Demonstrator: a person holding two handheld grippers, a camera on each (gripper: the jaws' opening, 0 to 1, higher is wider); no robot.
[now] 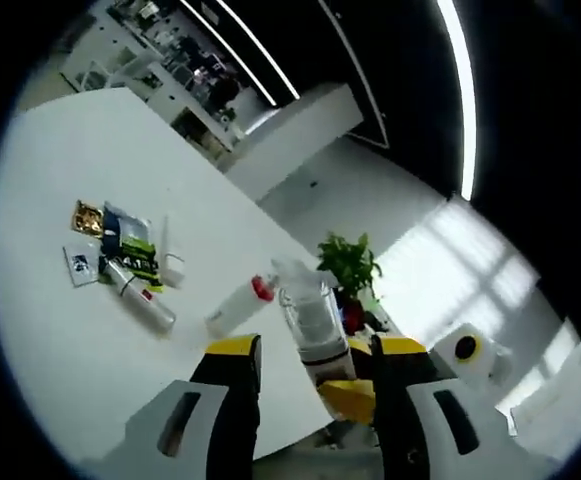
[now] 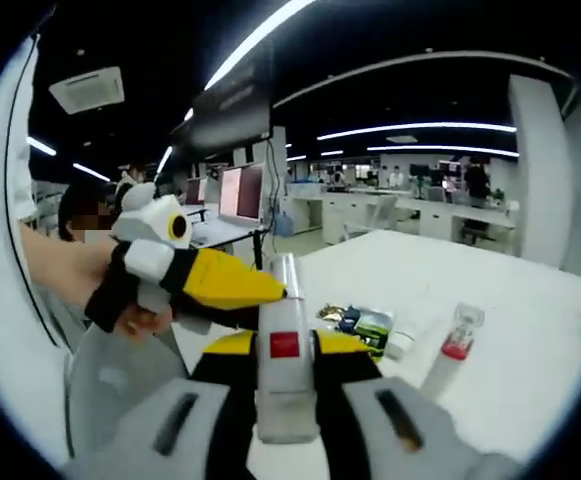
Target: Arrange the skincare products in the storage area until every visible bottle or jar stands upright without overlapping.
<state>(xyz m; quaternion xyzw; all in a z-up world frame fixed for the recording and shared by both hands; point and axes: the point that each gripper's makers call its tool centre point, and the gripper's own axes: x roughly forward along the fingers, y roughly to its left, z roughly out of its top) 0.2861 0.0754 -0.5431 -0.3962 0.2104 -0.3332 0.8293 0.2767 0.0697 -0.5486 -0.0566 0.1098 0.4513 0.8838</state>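
Observation:
My right gripper is shut on a silver tube with a red label and holds it upright above the white table. The same tube stands between the wide-apart jaws of my left gripper, which is open; I cannot tell if a jaw touches it. In the right gripper view the left gripper comes in from the left, held by a hand, with its yellow tip at the tube's top. A white bottle with a red collar lies on the table. Another silver tube lies there too.
A small white tube, dark and green sachets, a gold packet and a white card lie on the table. A potted plant stands beyond the table's edge. A person stands at the left.

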